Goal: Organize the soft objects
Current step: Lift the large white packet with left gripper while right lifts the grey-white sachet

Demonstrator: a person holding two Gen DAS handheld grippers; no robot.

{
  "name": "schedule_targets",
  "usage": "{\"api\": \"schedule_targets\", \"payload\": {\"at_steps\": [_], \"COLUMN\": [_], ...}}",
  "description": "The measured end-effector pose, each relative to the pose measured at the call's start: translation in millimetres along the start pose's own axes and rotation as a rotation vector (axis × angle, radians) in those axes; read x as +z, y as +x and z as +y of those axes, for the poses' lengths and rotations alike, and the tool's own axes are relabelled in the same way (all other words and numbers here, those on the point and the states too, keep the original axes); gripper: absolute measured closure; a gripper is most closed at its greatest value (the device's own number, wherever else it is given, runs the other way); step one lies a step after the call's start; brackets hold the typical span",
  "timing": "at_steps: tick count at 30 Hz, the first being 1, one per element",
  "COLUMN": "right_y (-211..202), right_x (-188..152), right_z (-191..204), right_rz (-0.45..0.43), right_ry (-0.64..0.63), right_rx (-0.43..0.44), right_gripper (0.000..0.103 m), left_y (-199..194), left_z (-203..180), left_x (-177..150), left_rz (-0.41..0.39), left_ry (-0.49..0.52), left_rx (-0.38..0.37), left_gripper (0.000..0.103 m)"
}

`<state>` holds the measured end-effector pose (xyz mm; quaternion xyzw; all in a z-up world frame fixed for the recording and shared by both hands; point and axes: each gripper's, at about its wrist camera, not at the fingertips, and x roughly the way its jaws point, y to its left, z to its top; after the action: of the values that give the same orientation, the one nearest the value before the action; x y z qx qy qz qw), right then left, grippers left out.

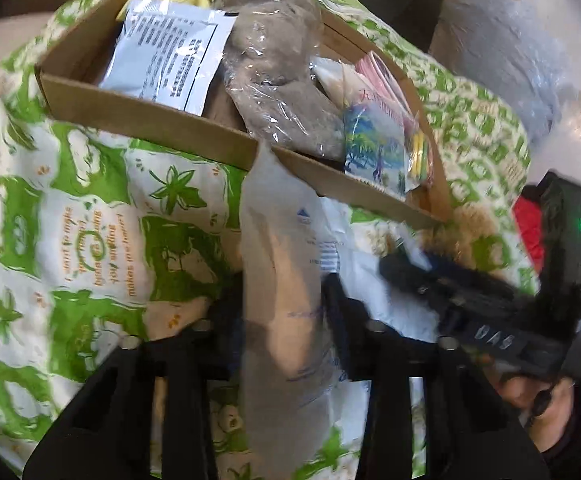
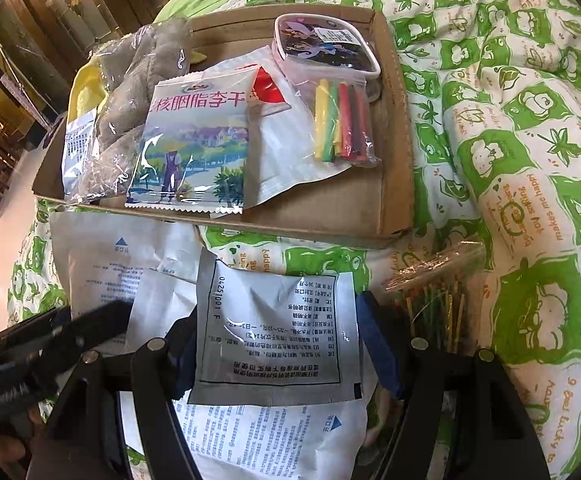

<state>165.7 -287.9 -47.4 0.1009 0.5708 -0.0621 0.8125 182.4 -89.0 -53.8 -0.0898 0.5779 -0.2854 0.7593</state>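
Below the cardboard box's [image 2: 394, 128] near edge on the bed [image 2: 530, 160], the left tool [image 1: 282, 312] clamps a limp white pouch [image 1: 278, 280]; the right tool [image 2: 278, 344], jaws apart, straddles a slippery silver sachet [image 2: 278, 336], best gripped mid-body.

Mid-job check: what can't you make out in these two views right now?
- Left wrist view: the white bag between the left fingers is motion-blurred, so its print is unreadable.
- Right wrist view: the silver pouch hides where the right fingers meet it, so a grip is uncertain.
- Right wrist view: the plush and snack packet cover the box floor beneath them.
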Motion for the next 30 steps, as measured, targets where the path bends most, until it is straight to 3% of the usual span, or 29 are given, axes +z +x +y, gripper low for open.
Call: {"api": "schedule_targets", "payload": {"at_steps": [4, 8, 12, 16, 24, 30], "right_y": [-13, -27, -37, -39, -37, -46], "right_x": [-3, -11, -17, -18, -16, -21], "right_z": [2, 11, 20, 29, 27, 29], "right_rz": [-0.023, -0.042, -0.066, -0.093, -0.100, -0.118], "right_ry": [-0.001, -0.031, -0.066, -0.114, -0.108, -0.107], "right_rx": [0.013, 0.026, 0.033, 0.017, 0.027, 0.034], "right_gripper": [0.047, 0.052, 0.052, 0.053, 0.053, 0.053], "left_y": [-11, -43, -65, -58, -59, -70], "left_z": [-7, 1, 19, 31, 13, -4], "left_x": [-7, -15, -19, -20, -22, -30], "left_rz": [0.011, -0.011, -0.045, -0.026, -0.048, -0.089], "left_ry": [0.055, 0.056, -0.009, -0.054, 0.025, 0.098], "left_rx": [0.041, 0.089, 0.088, 0.096, 0.155, 0.249], "left_gripper": [0.079, 0.079, 0.079, 0.079, 0.079, 0.079]}}
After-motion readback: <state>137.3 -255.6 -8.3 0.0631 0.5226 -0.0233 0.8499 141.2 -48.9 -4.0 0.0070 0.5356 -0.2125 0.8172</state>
